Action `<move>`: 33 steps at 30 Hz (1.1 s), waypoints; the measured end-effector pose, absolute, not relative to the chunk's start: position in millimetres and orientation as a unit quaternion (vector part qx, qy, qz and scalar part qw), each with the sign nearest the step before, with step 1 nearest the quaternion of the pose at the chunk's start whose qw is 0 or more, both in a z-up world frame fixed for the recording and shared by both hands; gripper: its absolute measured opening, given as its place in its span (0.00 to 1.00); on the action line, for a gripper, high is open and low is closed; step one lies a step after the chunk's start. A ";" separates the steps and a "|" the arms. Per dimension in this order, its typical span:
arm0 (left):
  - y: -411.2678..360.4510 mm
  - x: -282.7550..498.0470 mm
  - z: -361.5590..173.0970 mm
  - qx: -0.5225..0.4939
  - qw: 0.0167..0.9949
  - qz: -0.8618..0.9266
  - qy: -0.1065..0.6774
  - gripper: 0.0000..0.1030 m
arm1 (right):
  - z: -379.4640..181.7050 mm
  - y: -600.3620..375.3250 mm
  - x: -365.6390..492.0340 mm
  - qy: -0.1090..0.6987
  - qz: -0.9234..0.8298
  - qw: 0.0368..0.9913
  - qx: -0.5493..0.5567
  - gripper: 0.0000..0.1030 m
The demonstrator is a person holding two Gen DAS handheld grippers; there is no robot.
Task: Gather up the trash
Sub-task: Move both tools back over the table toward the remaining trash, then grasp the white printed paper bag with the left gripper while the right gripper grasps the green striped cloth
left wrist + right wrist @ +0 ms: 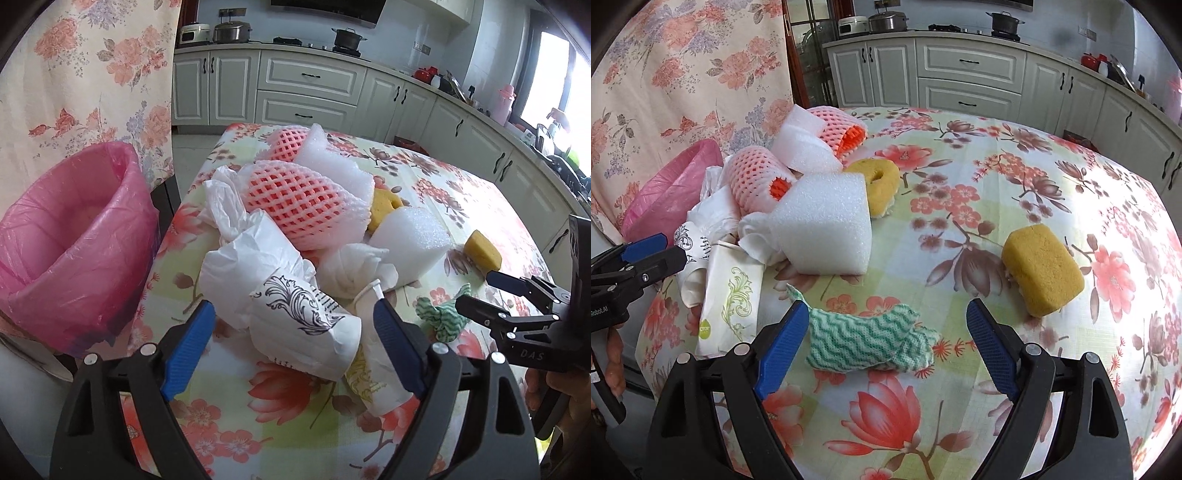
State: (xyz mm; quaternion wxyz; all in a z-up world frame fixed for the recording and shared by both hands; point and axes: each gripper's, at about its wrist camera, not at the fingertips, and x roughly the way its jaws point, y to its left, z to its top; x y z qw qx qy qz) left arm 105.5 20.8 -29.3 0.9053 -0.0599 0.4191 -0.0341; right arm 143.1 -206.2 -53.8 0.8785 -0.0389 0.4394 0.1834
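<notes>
A pile of trash lies on the floral table [997, 177]: crumpled white paper bags, one with a black ornament print [295, 317], pink foam fruit nets [306, 203], white foam blocks [827, 229] and yellow sponges [1041, 269]. My left gripper [295, 328] is open, its jaws on either side of the printed white bag. My right gripper [888, 332] is open, its jaws on either side of a green-and-white zigzag cloth [868, 339]. A bin with a pink liner [70, 240] stands left of the table.
A flat paper packet with a green ornament [731, 295] lies by the table's left edge. White kitchen cabinets [306, 88] with pots on the counter stand behind. A floral curtain [92, 74] hangs at the left. The right gripper shows in the left wrist view [476, 295].
</notes>
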 end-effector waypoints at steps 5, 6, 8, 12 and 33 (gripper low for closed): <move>16.3 111.0 -36.6 -0.055 0.901 -0.037 0.428 0.82 | -58.6 -210.1 143.5 0.445 0.180 0.876 -0.037 0.80; 15.5 111.6 -38.5 -0.054 0.901 -0.036 0.430 0.82 | -59.3 -210.5 143.6 0.446 0.180 0.876 -0.037 0.80; 14.0 113.8 -40.9 -0.054 0.898 -0.039 0.435 0.80 | -60.6 -211.4 144.3 0.447 0.179 0.875 -0.037 0.81; 10.6 116.5 -45.3 -0.050 0.894 -0.045 0.444 0.65 | -62.0 -211.9 144.5 0.449 0.180 0.875 -0.036 0.82; 15.3 107.2 -14.4 -0.054 0.912 -0.044 0.405 0.63 | -63.8 -205.0 137.9 0.452 0.196 0.869 -0.048 0.82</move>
